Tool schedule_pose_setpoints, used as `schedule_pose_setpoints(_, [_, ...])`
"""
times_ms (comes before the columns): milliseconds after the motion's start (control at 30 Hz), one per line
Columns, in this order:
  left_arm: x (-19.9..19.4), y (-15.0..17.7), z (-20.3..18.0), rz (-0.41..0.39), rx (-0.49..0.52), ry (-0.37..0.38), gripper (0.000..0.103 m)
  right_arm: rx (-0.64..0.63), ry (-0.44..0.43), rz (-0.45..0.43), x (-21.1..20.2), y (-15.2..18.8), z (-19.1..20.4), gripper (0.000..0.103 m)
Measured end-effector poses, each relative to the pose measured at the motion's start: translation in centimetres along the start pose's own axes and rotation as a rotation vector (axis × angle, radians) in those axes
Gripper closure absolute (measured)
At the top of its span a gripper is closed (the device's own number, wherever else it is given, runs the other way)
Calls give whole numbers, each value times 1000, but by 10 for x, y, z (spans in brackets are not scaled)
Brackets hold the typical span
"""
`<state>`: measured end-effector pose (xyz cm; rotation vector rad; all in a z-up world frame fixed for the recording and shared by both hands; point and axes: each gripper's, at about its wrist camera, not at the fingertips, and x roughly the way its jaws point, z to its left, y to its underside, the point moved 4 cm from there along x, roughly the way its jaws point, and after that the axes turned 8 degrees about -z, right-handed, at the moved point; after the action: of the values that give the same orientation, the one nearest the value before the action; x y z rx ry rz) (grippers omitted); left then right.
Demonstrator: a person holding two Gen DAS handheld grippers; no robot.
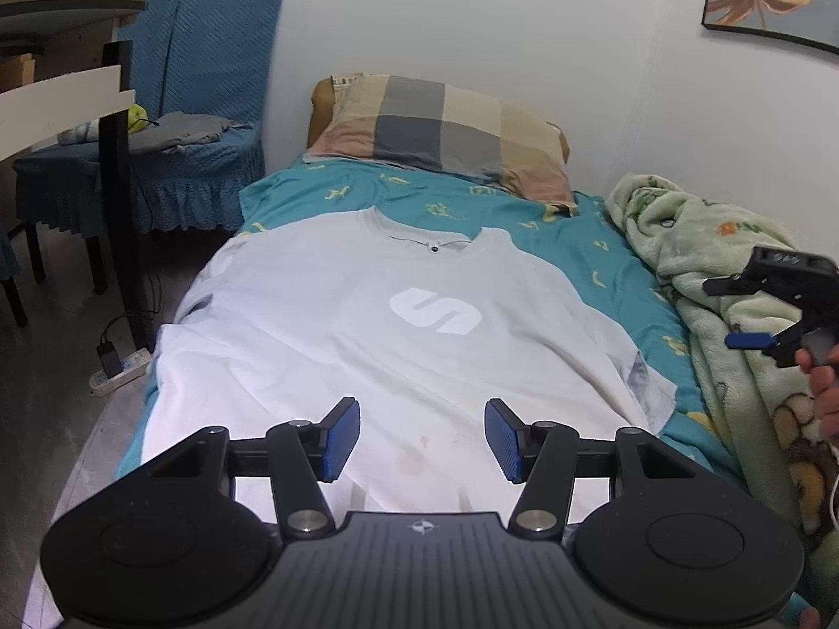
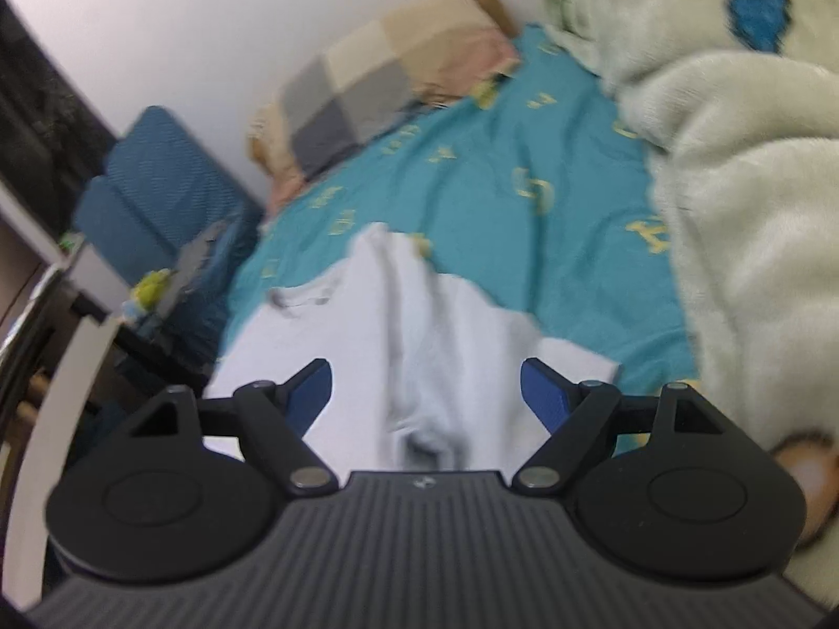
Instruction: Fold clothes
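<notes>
A white T-shirt (image 1: 398,346) with a pale logo lies spread flat, front up, on a bed (image 1: 619,262) with a teal sheet, collar toward twelve o'clock near a checked pillow (image 1: 445,131), hem toward me at six o'clock. My left hand-held gripper (image 1: 422,437) hangs above the hem, its blue pads wide apart and holding nothing. My right hand-held gripper (image 2: 426,396), blurred in its own view, is also spread wide and empty; it sits at three o'clock, over a fluffy green blanket (image 1: 734,314), pointing at the shirt's sleeve (image 2: 571,361). Flat like this, the shirt fits either a fold about to start or a garment only laid out. To fold it well, I judge each grip should pinch a single clean edge, sleeve and hem together, keeping the cloth taut to avoid wrinkles.
</notes>
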<state>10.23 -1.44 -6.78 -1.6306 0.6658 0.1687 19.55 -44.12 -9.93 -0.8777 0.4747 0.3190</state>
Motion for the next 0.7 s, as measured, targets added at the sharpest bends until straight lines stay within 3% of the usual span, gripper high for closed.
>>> schedule_pose_setpoints(300, [24,7,4,40,-38,61,47,77,180,126,65,22,-52,28])
schedule_pose_setpoints(367, [27,7,6,39,-46,69,47,82,193,146,76,30,-55,40])
schedule_pose_setpoints(433, [31,7,9,39,-55,77,47,74,209,147,84,35,-55,77])
schedule_pose_setpoints(500, [34,7,11,38,-63,85,48,36,228,84,81,26,-48,91])
schedule_pose_setpoints(700, [38,4,13,28,-93,109,49,-74,282,-106,75,-10,-29,98])
